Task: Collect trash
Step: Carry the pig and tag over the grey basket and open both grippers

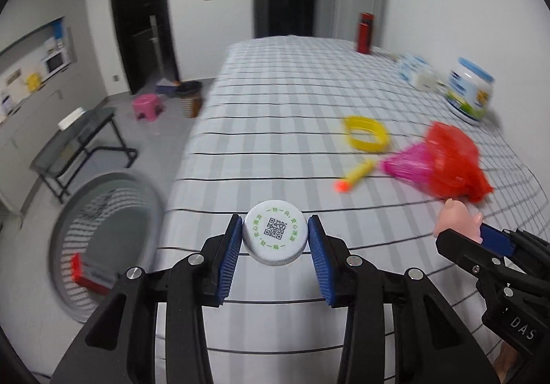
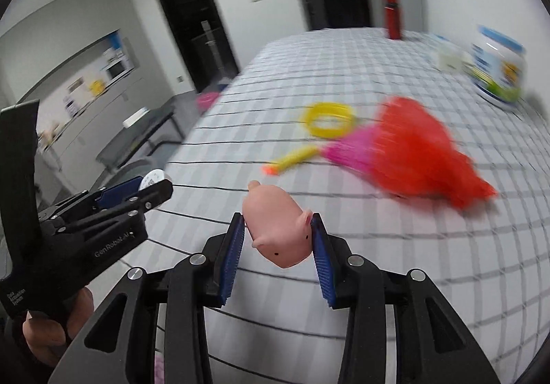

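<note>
My left gripper (image 1: 274,239) is shut on a white bottle cap (image 1: 274,237) with a QR code and green print, held above the near edge of the checked bed cover (image 1: 292,102). At the right of the same view my right gripper (image 1: 481,234) comes in, shut on a pink pig toy (image 1: 457,219). In the right wrist view the right gripper (image 2: 277,239) clamps the pink pig toy (image 2: 278,229) between blue pads, and the left gripper (image 2: 151,183) with the white cap (image 2: 153,177) shows at the left. A grey mesh basket (image 1: 103,246) stands on the floor left of the bed.
On the bed lie a yellow ring (image 1: 366,133), a yellow dart with an orange tip (image 1: 355,176), a red and pink mesh bundle (image 1: 443,160), a white tub with a blue lid (image 1: 471,93) and a red bottle (image 1: 365,31). A glass side table (image 1: 75,143) and pink stool (image 1: 148,105) stand on the floor.
</note>
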Demonstrator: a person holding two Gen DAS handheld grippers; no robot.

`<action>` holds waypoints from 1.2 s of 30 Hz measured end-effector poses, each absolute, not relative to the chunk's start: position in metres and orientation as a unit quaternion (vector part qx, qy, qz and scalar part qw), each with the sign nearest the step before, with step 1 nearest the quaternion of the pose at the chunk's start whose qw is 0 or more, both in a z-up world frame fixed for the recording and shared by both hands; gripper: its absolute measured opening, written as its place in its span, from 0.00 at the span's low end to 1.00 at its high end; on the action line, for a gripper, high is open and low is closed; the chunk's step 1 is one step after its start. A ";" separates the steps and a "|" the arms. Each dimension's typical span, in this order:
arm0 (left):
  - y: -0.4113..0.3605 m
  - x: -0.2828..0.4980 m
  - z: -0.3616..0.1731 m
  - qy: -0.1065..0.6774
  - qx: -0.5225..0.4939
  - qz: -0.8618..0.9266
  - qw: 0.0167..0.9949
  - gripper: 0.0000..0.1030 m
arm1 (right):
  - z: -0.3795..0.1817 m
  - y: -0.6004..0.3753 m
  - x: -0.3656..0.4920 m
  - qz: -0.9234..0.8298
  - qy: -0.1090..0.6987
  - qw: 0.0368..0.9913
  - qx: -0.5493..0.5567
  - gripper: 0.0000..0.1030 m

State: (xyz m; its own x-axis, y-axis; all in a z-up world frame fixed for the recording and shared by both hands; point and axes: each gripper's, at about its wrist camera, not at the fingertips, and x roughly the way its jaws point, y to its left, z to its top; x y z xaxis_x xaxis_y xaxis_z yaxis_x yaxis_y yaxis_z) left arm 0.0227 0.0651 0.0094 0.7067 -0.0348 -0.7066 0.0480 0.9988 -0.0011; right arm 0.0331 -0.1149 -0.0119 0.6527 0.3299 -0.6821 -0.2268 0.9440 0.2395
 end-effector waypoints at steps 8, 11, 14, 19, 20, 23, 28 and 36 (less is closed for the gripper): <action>0.182 0.026 0.011 0.380 -0.014 0.073 0.922 0.38 | -0.002 0.011 0.067 0.262 0.388 0.883 0.026 0.37; 0.217 0.029 0.009 0.380 -0.023 0.103 0.919 0.38 | 0.001 0.052 0.077 0.292 0.385 0.876 0.012 0.37; 0.253 0.032 0.007 0.381 -0.035 0.133 0.914 0.38 | 0.003 0.089 0.089 0.318 0.384 0.867 0.002 0.37; 0.301 0.038 -0.001 0.386 -0.051 0.166 0.906 0.38 | 0.000 0.140 0.104 0.348 0.388 0.853 -0.019 0.37; 0.306 0.039 -0.003 0.388 -0.053 0.168 0.905 0.38 | -0.004 0.149 0.108 0.350 0.393 0.850 -0.023 0.37; 0.320 0.044 -0.016 0.401 -0.058 0.171 0.898 0.38 | -0.018 0.167 0.118 0.351 0.412 0.840 -0.031 0.37; 0.323 0.046 -0.035 0.421 -0.066 0.162 0.890 0.38 | -0.041 0.182 0.128 0.340 0.445 0.827 -0.043 0.37; 0.330 0.048 -0.051 0.433 -0.078 0.157 0.884 0.39 | -0.061 0.190 0.135 0.327 0.467 0.820 -0.051 0.37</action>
